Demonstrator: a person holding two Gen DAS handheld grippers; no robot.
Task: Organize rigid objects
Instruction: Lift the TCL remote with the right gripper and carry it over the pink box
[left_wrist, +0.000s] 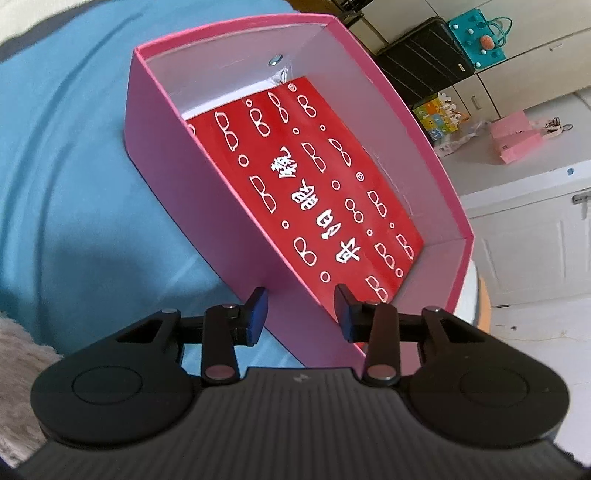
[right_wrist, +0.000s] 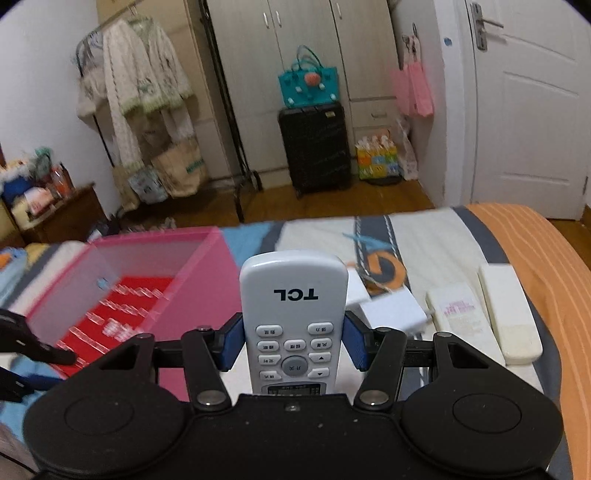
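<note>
A pink open box (left_wrist: 159, 122) lies on the blue bedding, with a red flat case printed with white glasses (left_wrist: 314, 184) inside it. My left gripper (left_wrist: 301, 308) straddles the box's near wall, one pad outside and one inside, and looks shut on that wall. In the right wrist view my right gripper (right_wrist: 293, 332) is shut on a white TCL remote (right_wrist: 293, 291), held above the bed just right of the pink box (right_wrist: 207, 280). The left gripper (right_wrist: 37, 354) shows at the box's near left corner.
On the bed to the right lie a white charger (right_wrist: 391, 314), a cream packet (right_wrist: 458, 310) and a long cream case (right_wrist: 509, 314). Beyond the bed stand a black suitcase (right_wrist: 314, 147), a clothes rack (right_wrist: 140, 92), wardrobes and a white door (right_wrist: 524, 110).
</note>
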